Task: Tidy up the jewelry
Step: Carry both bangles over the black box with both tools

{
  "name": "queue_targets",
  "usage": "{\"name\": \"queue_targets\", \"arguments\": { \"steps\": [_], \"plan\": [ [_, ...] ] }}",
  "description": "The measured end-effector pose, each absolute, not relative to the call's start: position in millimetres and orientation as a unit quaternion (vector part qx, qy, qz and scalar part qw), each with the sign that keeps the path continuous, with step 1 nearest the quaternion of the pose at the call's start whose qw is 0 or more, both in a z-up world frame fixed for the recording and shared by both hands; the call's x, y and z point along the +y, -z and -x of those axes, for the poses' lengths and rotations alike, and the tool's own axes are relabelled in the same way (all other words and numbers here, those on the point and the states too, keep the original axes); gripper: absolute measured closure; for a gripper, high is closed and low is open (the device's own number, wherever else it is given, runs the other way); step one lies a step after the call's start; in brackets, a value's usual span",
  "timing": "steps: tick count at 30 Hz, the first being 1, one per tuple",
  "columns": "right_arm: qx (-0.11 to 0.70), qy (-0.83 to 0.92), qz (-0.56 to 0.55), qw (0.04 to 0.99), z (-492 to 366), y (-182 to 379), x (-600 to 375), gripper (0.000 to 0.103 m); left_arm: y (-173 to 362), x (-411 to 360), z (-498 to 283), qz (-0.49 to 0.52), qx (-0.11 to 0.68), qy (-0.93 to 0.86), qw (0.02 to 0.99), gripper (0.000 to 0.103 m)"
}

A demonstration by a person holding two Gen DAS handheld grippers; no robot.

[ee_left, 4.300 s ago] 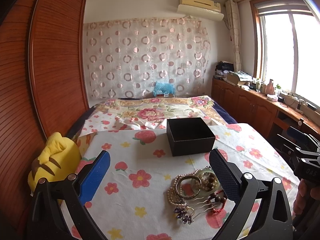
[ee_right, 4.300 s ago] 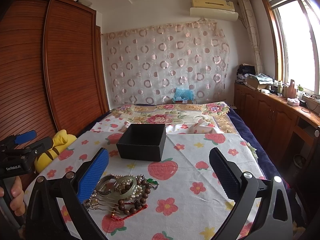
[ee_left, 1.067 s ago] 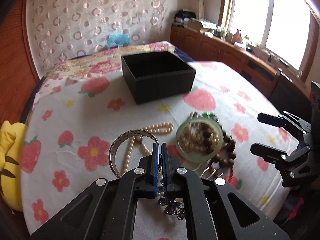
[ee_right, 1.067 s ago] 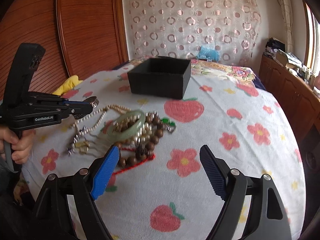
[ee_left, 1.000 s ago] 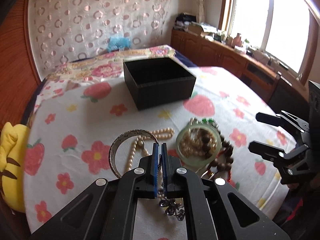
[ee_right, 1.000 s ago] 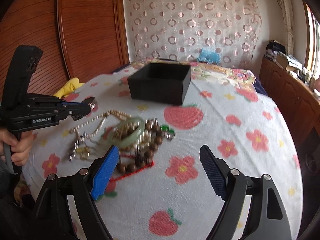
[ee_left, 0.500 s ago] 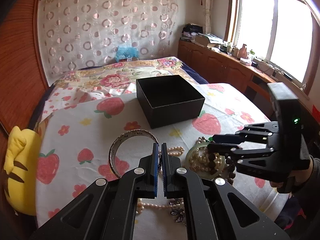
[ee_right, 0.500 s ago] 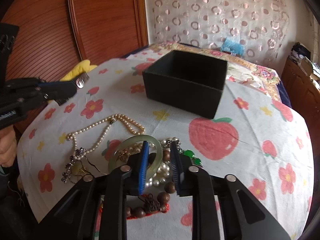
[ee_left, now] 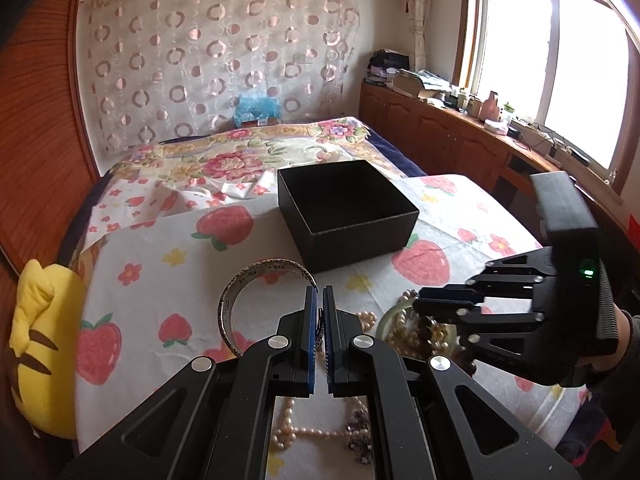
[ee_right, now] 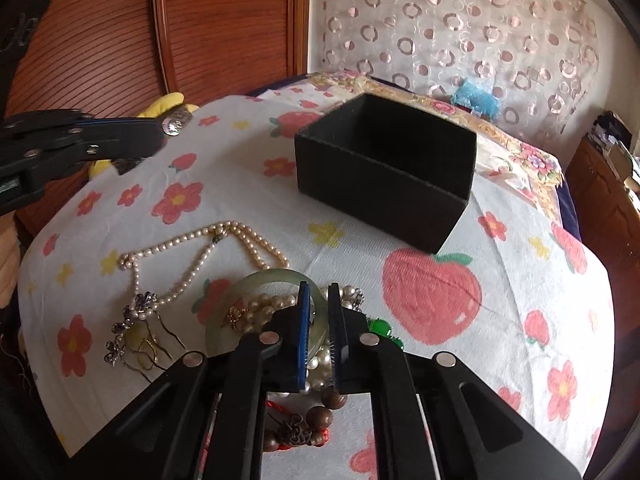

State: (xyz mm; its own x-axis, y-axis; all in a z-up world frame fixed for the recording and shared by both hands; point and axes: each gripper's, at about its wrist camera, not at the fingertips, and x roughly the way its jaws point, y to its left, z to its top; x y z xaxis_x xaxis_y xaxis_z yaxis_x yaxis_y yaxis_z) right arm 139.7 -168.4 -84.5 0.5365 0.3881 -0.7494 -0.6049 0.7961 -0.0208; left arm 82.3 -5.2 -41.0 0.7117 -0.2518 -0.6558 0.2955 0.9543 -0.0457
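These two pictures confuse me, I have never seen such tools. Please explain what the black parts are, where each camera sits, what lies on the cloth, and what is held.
A person holds one hand tool in each hand. Each tool carries a camera looking along its two fingers.

Left camera view: the left gripper is shut on a silver bangle, lifted off the cloth. The right gripper shows at the side.

Right camera view: the right gripper is shut on the rim of a green bangle.

On the flowered cloth lie a pearl necklace, wooden beads and an open, empty black box.
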Motion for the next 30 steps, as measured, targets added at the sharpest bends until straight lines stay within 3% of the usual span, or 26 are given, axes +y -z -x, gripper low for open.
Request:
{"name": "queue_targets", "arguments": {
  "steps": [14,30],
  "plan": [
    [0.324,-0.253,0.104,0.906,-170.8,37.8,-224.6,0.094,18.9,-42.4,-142.4,-0.046,0.336,0.165,0.926,0.1],
    [0.32,-0.209,0.081,0.92,-229.0,22.0,-261.2,0.094,35.5,-71.1,-229.3,-0.047,0.37,0.159,0.914,0.098]
  ]
}}
